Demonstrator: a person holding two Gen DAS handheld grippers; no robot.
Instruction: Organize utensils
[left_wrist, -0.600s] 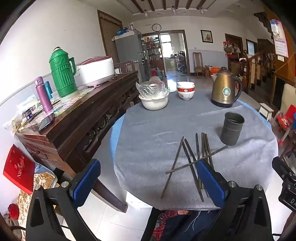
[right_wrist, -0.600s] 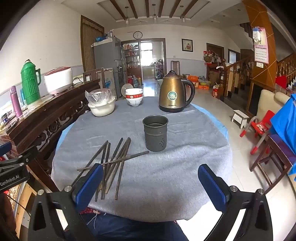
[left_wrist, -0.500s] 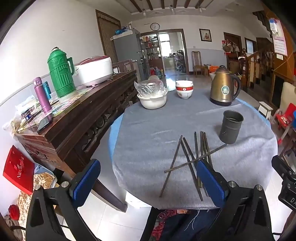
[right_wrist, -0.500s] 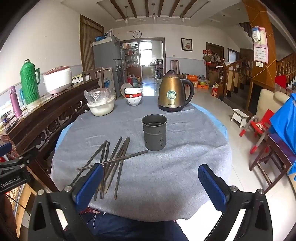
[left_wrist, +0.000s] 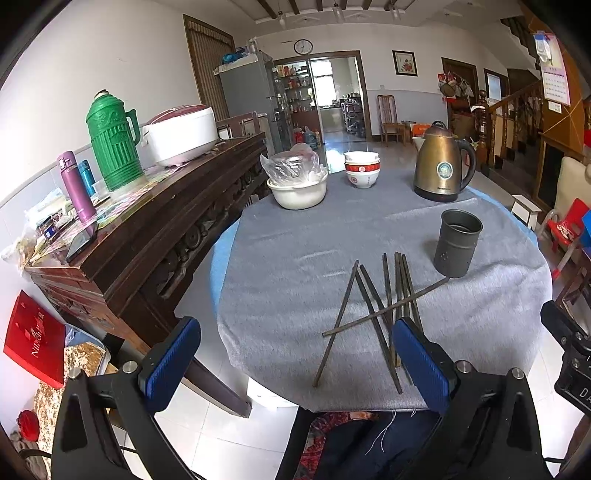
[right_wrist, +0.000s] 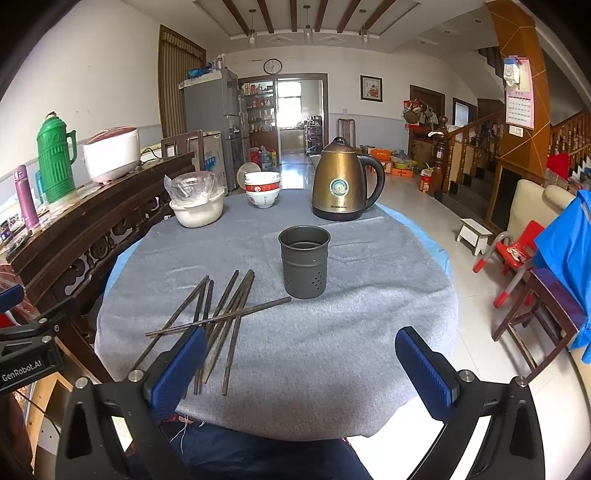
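1. A lived-in room with a beamed ceiling: a round table (right_wrist: 332, 369) under a grey cloth stands in the middle, a dark carved sideboard (left_wrist: 155, 221) along its left, stairs far right.
2. Dark chopsticks (right_wrist: 225, 317) lie loose on the near left part of the cloth, most running near to far, one laid crosswise over the rest.
3. A grey holder (right_wrist: 303, 261) stands upright just right of them and a little farther off; the tip of the crosswise stick ends close to its base.
4. Farther back on the table: a white basin (right_wrist: 197, 210) with a plastic bag in it on the left, stacked bowls (right_wrist: 263, 188) in the middle, a bronze kettle (right_wrist: 341, 184) on the right. None of these stands between the sticks and the holder.
5. The left gripper (left_wrist: 295, 360) hangs over the near table edge, jaws spread wide and empty; its right pad covers the near ends of some sticks from its camera.
6. The right gripper (right_wrist: 301, 373) is likewise wide open with nothing in it, over the near edge; its left pad overlaps the sticks' near ends in its view.
7. On the sideboard: a green flask (left_wrist: 112, 142), a rice cooker (left_wrist: 181, 133), a purple bottle (left_wrist: 75, 186).
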